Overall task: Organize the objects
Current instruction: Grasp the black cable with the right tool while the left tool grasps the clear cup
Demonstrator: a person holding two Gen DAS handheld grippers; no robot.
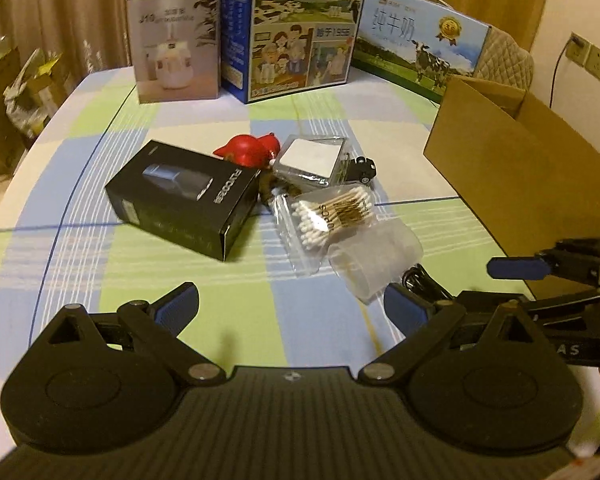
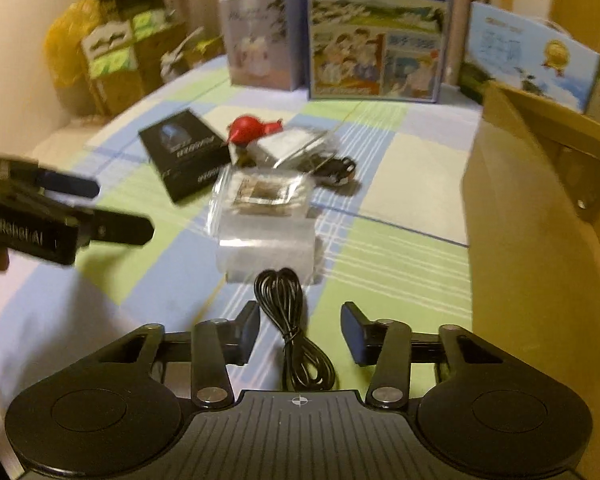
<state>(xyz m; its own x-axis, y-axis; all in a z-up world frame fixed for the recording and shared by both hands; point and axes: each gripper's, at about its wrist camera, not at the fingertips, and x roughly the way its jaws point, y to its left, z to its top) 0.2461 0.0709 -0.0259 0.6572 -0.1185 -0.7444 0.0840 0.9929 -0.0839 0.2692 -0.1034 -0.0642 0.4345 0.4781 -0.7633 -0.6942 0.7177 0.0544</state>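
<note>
The coiled black cable (image 2: 288,320) is seen between the right gripper (image 2: 300,332) fingers — jaws parted, not yet touching it.

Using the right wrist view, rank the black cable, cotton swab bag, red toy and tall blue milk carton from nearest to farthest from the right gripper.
1. Black cable: between the right gripper fingers.
2. Cotton swab bag: just ahead, centre.
3. Red toy: farther back, slightly left.
4. Blue milk carton: upright at the table's far edge.
</note>
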